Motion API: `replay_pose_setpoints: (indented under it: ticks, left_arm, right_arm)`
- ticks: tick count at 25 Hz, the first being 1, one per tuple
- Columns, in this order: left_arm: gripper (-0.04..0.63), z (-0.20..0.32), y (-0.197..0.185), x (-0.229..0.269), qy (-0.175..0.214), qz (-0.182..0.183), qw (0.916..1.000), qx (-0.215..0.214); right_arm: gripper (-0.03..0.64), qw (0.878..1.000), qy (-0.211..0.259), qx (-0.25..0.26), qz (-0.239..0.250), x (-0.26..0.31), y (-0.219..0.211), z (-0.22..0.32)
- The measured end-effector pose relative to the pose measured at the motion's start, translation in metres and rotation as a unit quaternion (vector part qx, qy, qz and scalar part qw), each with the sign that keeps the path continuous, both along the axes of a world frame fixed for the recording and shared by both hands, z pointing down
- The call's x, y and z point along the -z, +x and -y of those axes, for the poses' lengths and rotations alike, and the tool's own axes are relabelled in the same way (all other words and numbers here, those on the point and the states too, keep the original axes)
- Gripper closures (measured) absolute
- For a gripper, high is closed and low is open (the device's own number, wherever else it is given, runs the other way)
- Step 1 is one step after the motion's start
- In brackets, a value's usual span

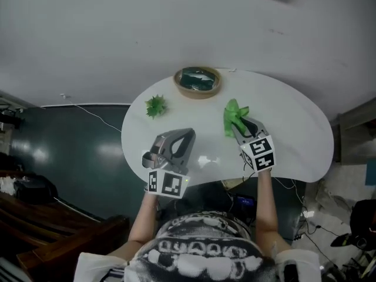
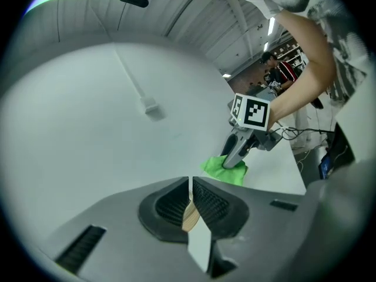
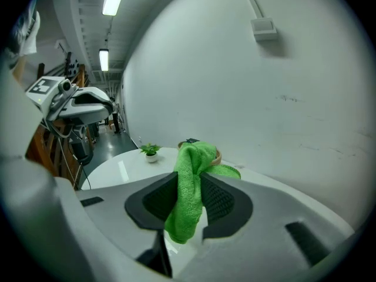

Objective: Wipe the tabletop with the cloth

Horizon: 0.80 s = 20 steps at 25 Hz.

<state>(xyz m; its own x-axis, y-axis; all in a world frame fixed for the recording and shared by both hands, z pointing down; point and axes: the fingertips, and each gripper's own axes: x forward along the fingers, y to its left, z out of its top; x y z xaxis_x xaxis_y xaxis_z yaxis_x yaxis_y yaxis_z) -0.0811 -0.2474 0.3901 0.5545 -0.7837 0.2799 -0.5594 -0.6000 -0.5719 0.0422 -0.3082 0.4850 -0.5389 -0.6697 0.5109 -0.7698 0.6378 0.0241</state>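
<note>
Right claw (image 3: pixel 189 200): jaws clamped on a bunched fold of the green cloth (image 3: pixel 188 184). One end sticks up past the jaws and the other hangs below them.
Cloth: held over the right half of the tabletop (image 1: pixel 294 131), near the middle. From the left gripper view it seems to lie on the surface at the claw's tip, though I cannot tell how firmly.
Left claw (image 2: pixel 191 203): jaws together with nothing between them, hovering over the near left part of the table, well apart from the cloth.
Things nearby: a small plant (image 1: pixel 155 106) on the left side and a round dish (image 1: pixel 198 81) at the far edge, both away from the cloth.
Step in hand: probably laying the cloth down to begin a wiping stroke.
Doing it well: tilt the right claw so the loose end flattens under it, since a tight wad wipes only a thin line. Press lightly and sweep in overlapping passes across the bare right side first.
Watch for: the hard jaw tips scraping the surface if the cloth rides up, and knocking the plant when strokes reach the left.
Left claw's part: best kept clear of the stroke's path.
</note>
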Motion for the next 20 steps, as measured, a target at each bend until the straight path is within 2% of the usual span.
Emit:
replay_pose_setpoints:
  ticks: [7, 15, 20]
  left_arm:
    - [0.577, 0.030, 0.010, -0.010, -0.014, 0.013, 0.9996, 0.019]
    - [0.577, 0.048, 0.019, -0.019, -0.030, 0.021, 0.9990, 0.026]
    - [0.577, 0.059, 0.024, -0.023, -0.041, 0.022, 0.9986, 0.025]
  right_arm:
    - [0.499, 0.999, -0.013, 0.021, -0.047, -0.040, 0.020, 0.067]
    - [0.499, 0.993, -0.058, 0.033, -0.093, -0.110, 0.026, 0.121]
    - [0.499, 0.988, -0.069, 0.031, -0.137, -0.135, 0.059, 0.148]
